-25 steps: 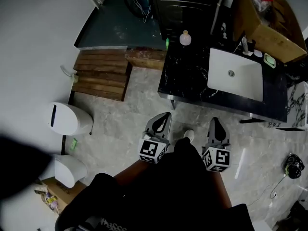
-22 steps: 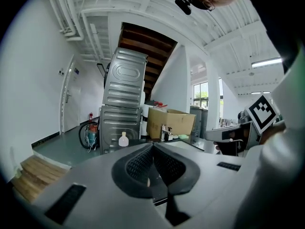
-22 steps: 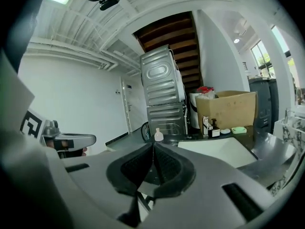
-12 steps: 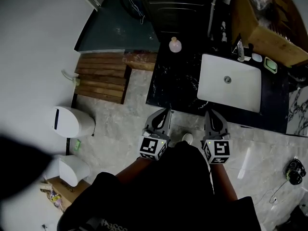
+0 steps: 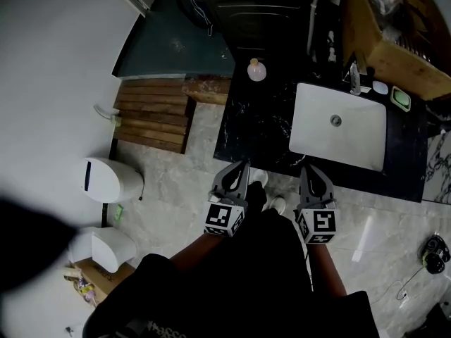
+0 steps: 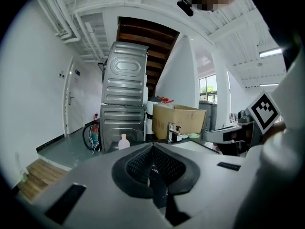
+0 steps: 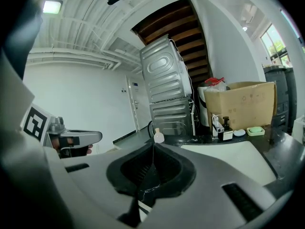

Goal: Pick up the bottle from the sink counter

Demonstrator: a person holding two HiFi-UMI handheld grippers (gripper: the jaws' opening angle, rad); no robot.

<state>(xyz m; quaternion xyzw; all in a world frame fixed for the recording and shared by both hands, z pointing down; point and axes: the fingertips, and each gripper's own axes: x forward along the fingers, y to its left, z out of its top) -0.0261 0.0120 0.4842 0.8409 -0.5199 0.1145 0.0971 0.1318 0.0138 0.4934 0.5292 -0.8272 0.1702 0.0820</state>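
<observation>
Facing black marble table with both tongs held out low in front, tips near its front edge. Holding left tongs fully closed, nothing between; same for right tongs, closed and empty, likely just carried that way for the walk-up. Spotting bottle, small, pale, round-bodied, upright at table's far left corner, left of white basin, well apart from both tongs. Probably needs tongs opened before reaching in; left tongs seemingly better lined up with bottle's side. Faucet and cardboard box off right, out of path.
</observation>
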